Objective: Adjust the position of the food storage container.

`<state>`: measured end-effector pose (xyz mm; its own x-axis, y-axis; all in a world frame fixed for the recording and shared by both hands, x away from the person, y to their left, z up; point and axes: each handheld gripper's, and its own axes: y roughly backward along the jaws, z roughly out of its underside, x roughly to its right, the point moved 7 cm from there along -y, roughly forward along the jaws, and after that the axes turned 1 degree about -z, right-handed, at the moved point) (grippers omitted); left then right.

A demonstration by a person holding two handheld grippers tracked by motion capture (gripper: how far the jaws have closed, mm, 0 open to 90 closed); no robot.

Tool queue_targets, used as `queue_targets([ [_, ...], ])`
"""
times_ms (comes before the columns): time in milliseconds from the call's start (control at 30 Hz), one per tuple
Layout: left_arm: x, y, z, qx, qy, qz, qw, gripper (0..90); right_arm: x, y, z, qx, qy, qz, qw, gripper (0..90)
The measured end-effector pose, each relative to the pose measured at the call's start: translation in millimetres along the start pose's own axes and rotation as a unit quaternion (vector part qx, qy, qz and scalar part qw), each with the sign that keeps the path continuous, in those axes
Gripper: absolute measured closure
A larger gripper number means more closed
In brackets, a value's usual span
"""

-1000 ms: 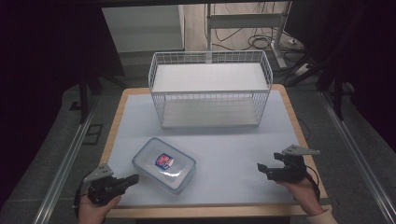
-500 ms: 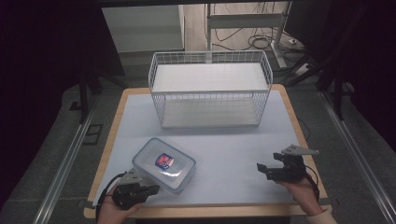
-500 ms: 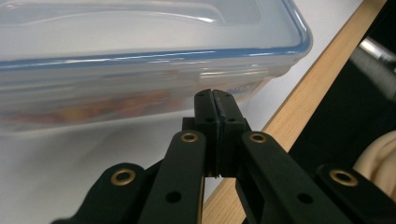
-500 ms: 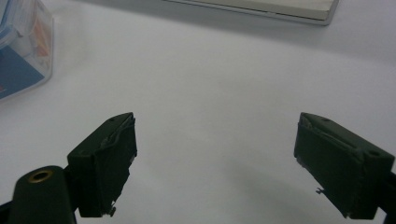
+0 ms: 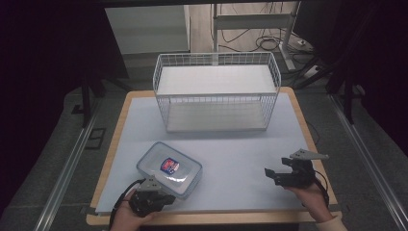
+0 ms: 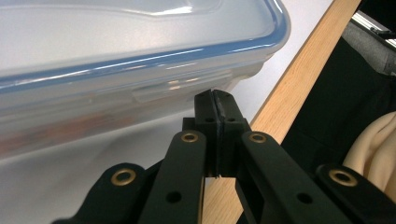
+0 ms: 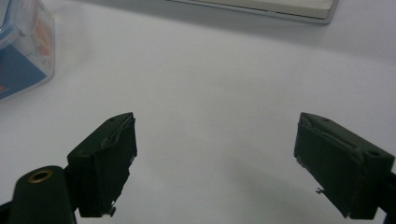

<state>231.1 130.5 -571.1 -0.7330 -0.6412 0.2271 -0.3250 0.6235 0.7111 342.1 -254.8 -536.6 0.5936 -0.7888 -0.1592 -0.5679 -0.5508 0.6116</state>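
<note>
A clear plastic food container point(image 5: 169, 168) with a blue-rimmed lid and a red and blue label lies on the white mat at the front left. My left gripper point(image 5: 163, 198) sits at the container's near corner, by the table's front edge. In the left gripper view its jaws point(image 6: 215, 100) are pressed together with nothing between them, their tips just under the container's point(image 6: 116, 56) side flap. My right gripper point(image 5: 270, 175) is low at the front right, open, pointing left toward the container. In the right gripper view its jaws point(image 7: 215, 140) stand wide apart over bare mat, the container point(image 7: 21, 51) far off at the upper left.
A white wire basket point(image 5: 216, 96) with an upper shelf stands at the back middle of the table. The wooden table edge point(image 6: 285, 102) runs close to the right of my left gripper. Bare mat point(image 5: 240, 154) lies between the container and the right gripper.
My left gripper has moved right along the front edge, from the table's front left corner to the container's near side. The right gripper has stayed put.
</note>
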Motion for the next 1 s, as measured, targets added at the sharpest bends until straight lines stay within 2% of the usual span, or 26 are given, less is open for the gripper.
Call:
queue_targets([
  [133,1.0,-4.6,-5.5,0.002,0.001,0.008,1.0,89.9,0.0,-0.5,0.2,-0.001,0.0,0.0,1.0,13.2],
  [400,4.8,-14.8,-16.7,0.005,-0.001,0.009,0.9999,90.0,-0.4,-1.1,0.5,-0.004,0.0,-0.002,1.0,13.2],
  [633,9.1,-31.7,-36.4,0.006,-0.01,0.001,0.9999,90.0,-0.6,-1.8,1.5,-0.008,-0.001,-0.003,1.0,13.2],
  [1000,9.7,-54.8,-63.2,0.007,-0.008,-0.014,0.9998,90.0,-0.1,-2.4,2.3,-0.01,-0.001,-0.004,0.9999,13.2],
])
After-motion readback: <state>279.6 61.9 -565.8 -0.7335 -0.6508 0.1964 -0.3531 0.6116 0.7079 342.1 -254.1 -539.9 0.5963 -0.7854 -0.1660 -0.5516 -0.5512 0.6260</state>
